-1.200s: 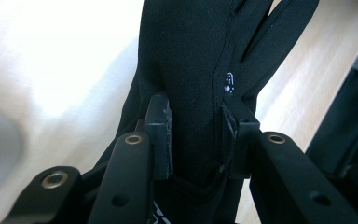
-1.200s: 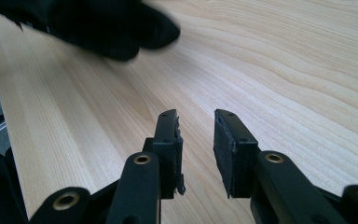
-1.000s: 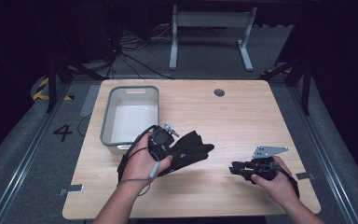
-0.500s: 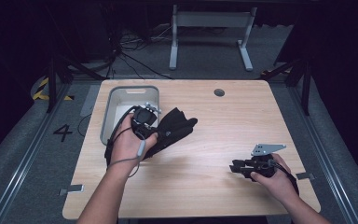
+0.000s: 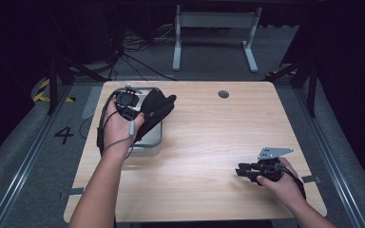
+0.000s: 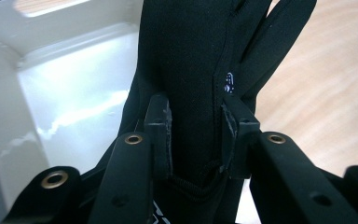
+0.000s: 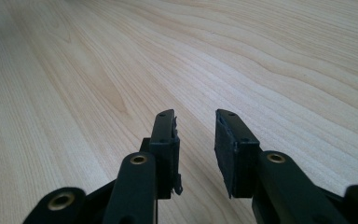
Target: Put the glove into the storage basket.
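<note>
My left gripper (image 5: 141,110) is shut on a black glove (image 5: 158,107) and holds it above the pale grey bin (image 5: 148,140) at the table's far left. In the left gripper view the jaws of the left gripper (image 6: 196,135) pinch the glove (image 6: 191,70) near its cuff; its fingers point away, partly over the bin's white inside (image 6: 65,107) and partly over the wood. My right gripper (image 5: 240,170) rests low at the table's near right. Its own view shows the right gripper (image 7: 195,140) open, with bare wood between the pads.
The light wooden table (image 5: 209,133) has a small round hole (image 5: 223,94) near its far edge. A metal stand (image 5: 214,33) and cables lie on the dark floor behind. A floor mark "4" (image 5: 64,135) sits at the left.
My left hand has carried the glove from the table's middle toward the far left, and it now hangs over the bin. The right hand has stayed where it was.
</note>
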The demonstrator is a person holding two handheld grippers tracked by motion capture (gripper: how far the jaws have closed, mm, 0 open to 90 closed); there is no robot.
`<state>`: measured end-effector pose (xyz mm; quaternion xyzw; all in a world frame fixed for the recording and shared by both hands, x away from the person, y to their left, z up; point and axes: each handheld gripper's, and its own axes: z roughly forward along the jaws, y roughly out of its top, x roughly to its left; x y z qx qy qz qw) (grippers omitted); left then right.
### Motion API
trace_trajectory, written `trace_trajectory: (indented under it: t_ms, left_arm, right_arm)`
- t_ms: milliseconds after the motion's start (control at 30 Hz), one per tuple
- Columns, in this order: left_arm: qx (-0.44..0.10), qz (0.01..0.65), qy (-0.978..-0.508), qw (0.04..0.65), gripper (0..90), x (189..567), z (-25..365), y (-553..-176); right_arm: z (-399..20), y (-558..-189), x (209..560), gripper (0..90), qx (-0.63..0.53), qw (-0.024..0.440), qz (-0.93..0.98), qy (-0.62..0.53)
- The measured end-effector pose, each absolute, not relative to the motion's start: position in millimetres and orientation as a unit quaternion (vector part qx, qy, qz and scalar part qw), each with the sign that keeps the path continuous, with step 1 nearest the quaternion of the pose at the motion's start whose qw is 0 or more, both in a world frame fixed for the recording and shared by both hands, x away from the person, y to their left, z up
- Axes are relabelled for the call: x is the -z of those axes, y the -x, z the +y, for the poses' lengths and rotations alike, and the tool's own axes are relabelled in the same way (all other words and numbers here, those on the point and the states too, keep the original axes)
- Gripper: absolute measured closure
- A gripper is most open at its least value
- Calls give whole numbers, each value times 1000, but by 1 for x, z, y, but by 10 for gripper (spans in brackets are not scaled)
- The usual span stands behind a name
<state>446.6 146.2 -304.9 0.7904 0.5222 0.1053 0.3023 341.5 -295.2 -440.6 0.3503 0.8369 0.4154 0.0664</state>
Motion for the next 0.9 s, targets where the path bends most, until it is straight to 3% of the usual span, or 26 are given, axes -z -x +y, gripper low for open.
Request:
trace_trajectory:
  t_ms: [267,900]
  left_arm:
    - [-111,574,-755,296,681,323,153,-476]
    - [-83,647,-728,211,679,373,170,-515]
  right_arm:
    - [-295,-341,442,687,-413,68,838,-351]
    - [-294,-339,441,664,-417,68,838,-346]
